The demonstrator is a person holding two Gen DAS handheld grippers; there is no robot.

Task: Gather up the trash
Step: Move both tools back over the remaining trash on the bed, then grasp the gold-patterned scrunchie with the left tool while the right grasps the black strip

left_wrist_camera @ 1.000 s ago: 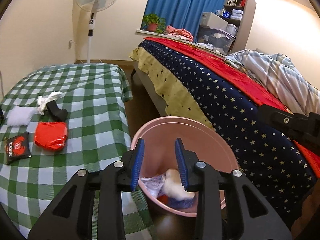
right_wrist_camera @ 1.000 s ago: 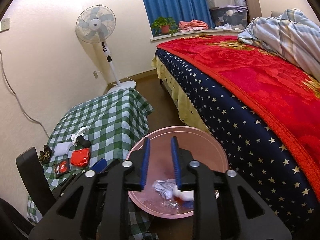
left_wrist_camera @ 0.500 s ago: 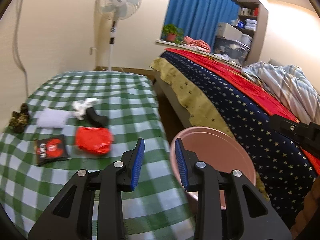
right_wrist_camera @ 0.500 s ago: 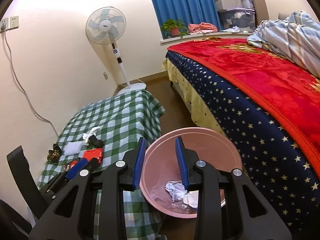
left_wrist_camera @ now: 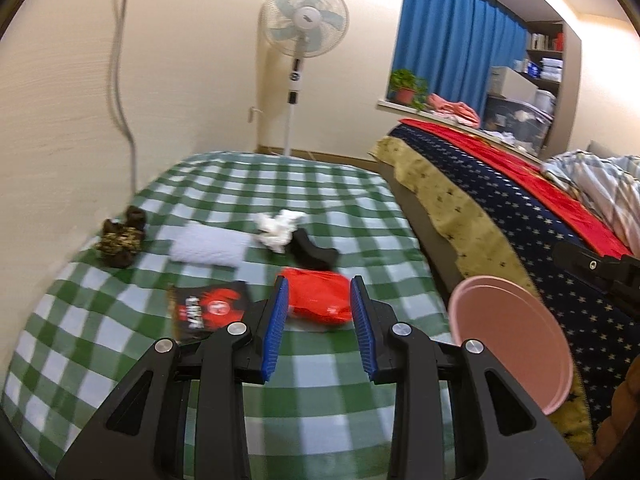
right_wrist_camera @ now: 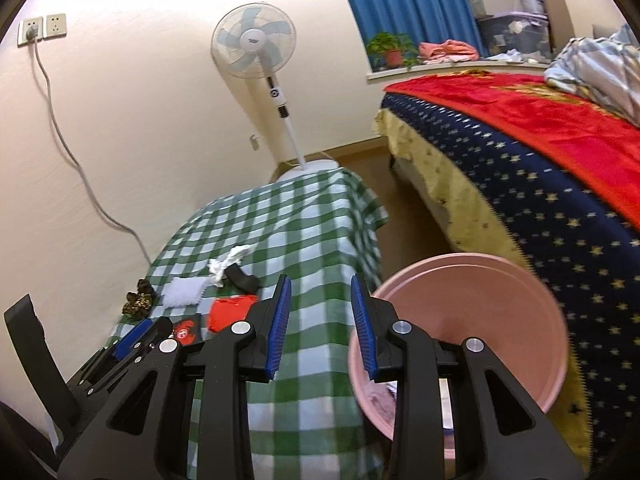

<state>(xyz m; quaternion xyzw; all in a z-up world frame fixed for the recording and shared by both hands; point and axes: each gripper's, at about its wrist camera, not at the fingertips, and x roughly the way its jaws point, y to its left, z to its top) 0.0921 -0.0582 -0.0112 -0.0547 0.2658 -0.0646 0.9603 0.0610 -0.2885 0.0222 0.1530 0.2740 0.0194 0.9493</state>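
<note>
My left gripper (left_wrist_camera: pixel 319 328) stands open over the green-check table (left_wrist_camera: pixel 280 400). A red packet (left_wrist_camera: pixel 318 298) lies on the cloth just beyond its blue pads, showing in the gap between them and untouched. A black-and-red packet (left_wrist_camera: pixel 210 308) lies to its left. Farther back are a crumpled white tissue (left_wrist_camera: pixel 278 228), a white pad (left_wrist_camera: pixel 208 246) and a black piece (left_wrist_camera: pixel 310 252). My right gripper (right_wrist_camera: pixel 320 328) is open and empty, between the table's edge and the pink bin (right_wrist_camera: pixel 460 320). Some trash (right_wrist_camera: pixel 380 400) lies in the bin.
A dark patterned lump (left_wrist_camera: pixel 120 238) sits near the wall side of the table. A bed with a starred blue and red cover (right_wrist_camera: pixel 540 168) runs along the right, close behind the bin. A standing fan (left_wrist_camera: pixel 302 20) is at the back wall.
Both grippers have swung left, away from above the bin. The left one now hangs over the table at the red packet. The right jaws have widened a little.
</note>
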